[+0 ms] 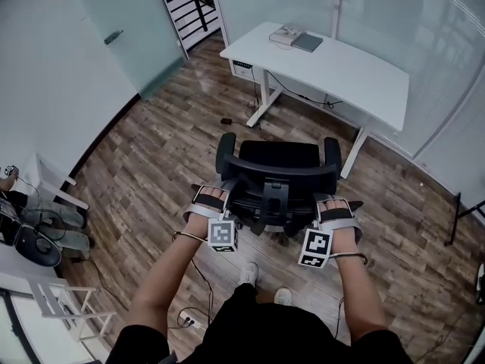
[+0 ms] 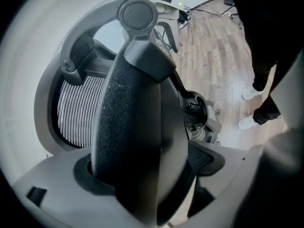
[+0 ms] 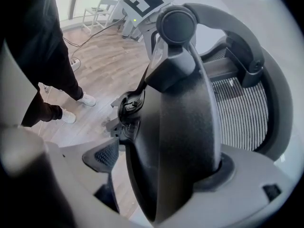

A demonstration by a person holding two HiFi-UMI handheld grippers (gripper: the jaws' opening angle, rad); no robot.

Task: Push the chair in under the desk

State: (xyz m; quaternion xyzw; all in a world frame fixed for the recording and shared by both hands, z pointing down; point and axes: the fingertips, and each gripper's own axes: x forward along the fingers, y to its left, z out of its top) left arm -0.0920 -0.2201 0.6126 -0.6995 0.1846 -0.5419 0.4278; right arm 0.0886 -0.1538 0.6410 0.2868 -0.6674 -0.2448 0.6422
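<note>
The black office chair (image 1: 276, 158) stands on the wood floor a short way in front of the white desk (image 1: 341, 70), its back toward me. My left gripper (image 1: 214, 197) and right gripper (image 1: 332, 205) hold the two ends of the chair's top back bar. That black padded bar (image 2: 133, 118) fills the left gripper view between the grey jaws, with the mesh backrest (image 2: 78, 108) beside it. The right gripper view mirrors this, with bar (image 3: 185, 113) and mesh (image 3: 242, 113). In each view one jaw lies against the bar; the fingertips are hidden behind it.
Books (image 1: 295, 38) lie on the desk's far corner and cables (image 1: 303, 95) run beneath it. A frosted glass door (image 1: 129, 29) and glass walls enclose the room. White stands (image 1: 53, 180) and a seated person's legs (image 1: 53, 222) are at the left. My shoes (image 1: 248, 273) are behind the chair.
</note>
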